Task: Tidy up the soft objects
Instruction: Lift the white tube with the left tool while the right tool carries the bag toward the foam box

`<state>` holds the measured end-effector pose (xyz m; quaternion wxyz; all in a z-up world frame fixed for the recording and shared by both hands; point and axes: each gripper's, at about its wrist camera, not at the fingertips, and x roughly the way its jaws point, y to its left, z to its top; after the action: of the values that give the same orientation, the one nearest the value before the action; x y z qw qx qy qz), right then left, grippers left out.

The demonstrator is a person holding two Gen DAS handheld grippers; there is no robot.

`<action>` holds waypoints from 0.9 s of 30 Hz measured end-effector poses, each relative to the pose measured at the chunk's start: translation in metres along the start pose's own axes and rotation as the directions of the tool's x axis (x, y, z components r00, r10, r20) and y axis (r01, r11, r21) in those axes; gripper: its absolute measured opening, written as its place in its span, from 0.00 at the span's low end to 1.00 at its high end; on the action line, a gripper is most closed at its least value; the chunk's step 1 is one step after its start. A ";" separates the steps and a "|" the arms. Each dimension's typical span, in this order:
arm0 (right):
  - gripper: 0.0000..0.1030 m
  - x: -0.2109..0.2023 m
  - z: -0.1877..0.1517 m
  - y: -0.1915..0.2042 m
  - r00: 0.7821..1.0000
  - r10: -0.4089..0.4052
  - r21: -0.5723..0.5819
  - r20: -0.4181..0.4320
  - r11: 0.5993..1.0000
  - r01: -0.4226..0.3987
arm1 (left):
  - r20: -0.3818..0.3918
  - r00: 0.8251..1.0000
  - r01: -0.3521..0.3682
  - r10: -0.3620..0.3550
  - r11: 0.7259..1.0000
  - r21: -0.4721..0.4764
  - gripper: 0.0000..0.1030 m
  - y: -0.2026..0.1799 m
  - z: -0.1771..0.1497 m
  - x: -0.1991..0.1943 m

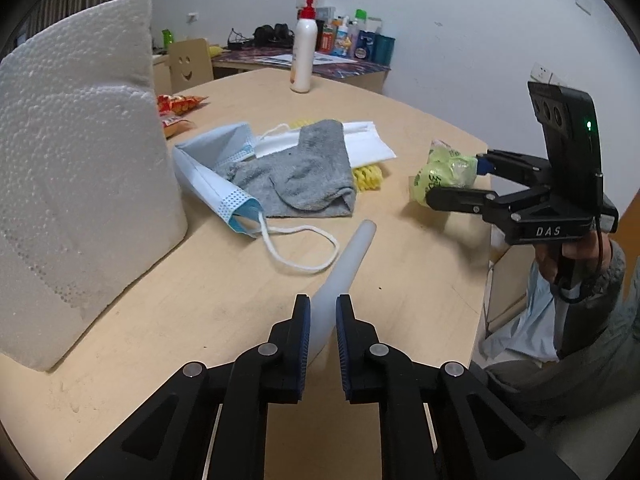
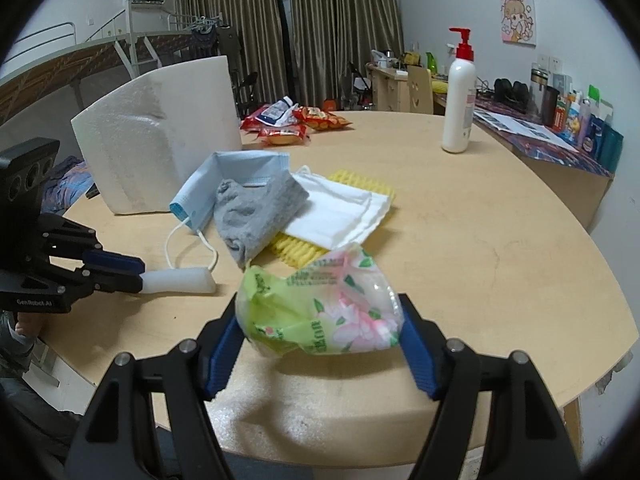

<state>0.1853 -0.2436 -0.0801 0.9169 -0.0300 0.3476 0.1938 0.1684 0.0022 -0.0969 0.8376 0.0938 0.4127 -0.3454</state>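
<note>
Two claws are in use, one in each of my hands, both angled downward over the round wooden table (image 1: pixel 224 304).

Left claw (image 1: pixel 322 312): the blue pads are nearly together and pinch the near end of a white foam tube (image 1: pixel 352 256). The tube runs forward from the pads, its far end lying on the table close to the ear loop of the blue face mask (image 1: pixel 208 176). In the right wrist view this claw (image 2: pixel 138 274) enters from the left edge, roughly level with the table, tube (image 2: pixel 180 280) projecting to the right.

Right claw (image 2: pixel 320 344): the jaws stand wide and both pads press the sides of a green and pink tissue packet (image 2: pixel 320 312), which sits between them just above the table edge. In the left wrist view this claw (image 1: pixel 452 180) reaches in from the right, my hand (image 1: pixel 560 256) wrapped around the grip below it, grey sleeve visible.

Pile at table centre: a grey sock (image 1: pixel 304 168) lies across the blue mask, a white face mask (image 1: pixel 368 140) and a yellow foam net (image 1: pixel 366 178). A white foam block (image 1: pixel 80 168) stands upright to the left of the pile. Snack packets (image 2: pixel 296 120) and a pump bottle (image 2: pixel 460 100) stand further back, well apart from the pile.
</note>
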 end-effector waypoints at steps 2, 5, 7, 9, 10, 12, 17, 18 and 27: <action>0.73 -0.001 0.000 -0.001 1.000 0.005 0.003 0.002 1.000 -0.005 | -0.007 1.000 0.006 -0.006 1.000 0.006 0.16 -0.001 0.000 0.001; 0.73 0.001 -0.001 0.000 1.000 0.001 0.003 -0.002 1.000 -0.001 | 0.000 1.000 0.015 -0.015 1.000 0.026 0.31 -0.005 -0.001 -0.001; 0.73 0.001 -0.001 0.000 1.000 0.006 0.002 -0.003 1.000 -0.006 | 0.000 1.000 0.009 -0.009 0.999 0.046 0.37 -0.010 -0.002 -0.001; 0.73 0.000 -0.002 0.000 1.000 0.008 0.000 -0.003 1.000 -0.008 | 0.004 1.000 0.004 -0.005 0.998 0.066 0.37 -0.013 -0.003 0.000; 0.73 -0.001 -0.002 0.000 1.000 0.009 -0.002 -0.001 1.000 -0.009 | -0.005 1.000 -0.003 0.003 0.998 0.067 0.37 -0.014 -0.003 0.002; 0.73 -0.001 -0.001 0.000 1.000 0.010 -0.003 0.001 1.000 -0.010 | -0.010 1.000 -0.022 0.022 0.998 0.063 0.37 -0.012 -0.003 0.005; 0.73 -0.002 0.000 0.002 1.000 0.010 -0.012 0.004 1.000 -0.010 | -0.017 0.999 -0.050 0.050 0.998 0.047 0.20 -0.008 -0.003 0.009; 0.73 -0.002 0.000 0.003 1.000 0.010 -0.013 0.005 1.000 -0.010 | -0.016 0.998 -0.061 0.061 0.997 0.042 0.19 -0.006 -0.003 0.008; 0.73 -0.006 -0.001 0.005 1.000 0.015 -0.016 0.010 1.000 -0.015 | -0.025 0.999 -0.042 0.043 0.998 0.051 0.11 -0.004 -0.003 0.007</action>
<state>0.1790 -0.2412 -0.0770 0.9169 -0.0338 0.3415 0.2038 0.1668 -0.0031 -0.1033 0.8366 0.1281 0.4128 -0.3364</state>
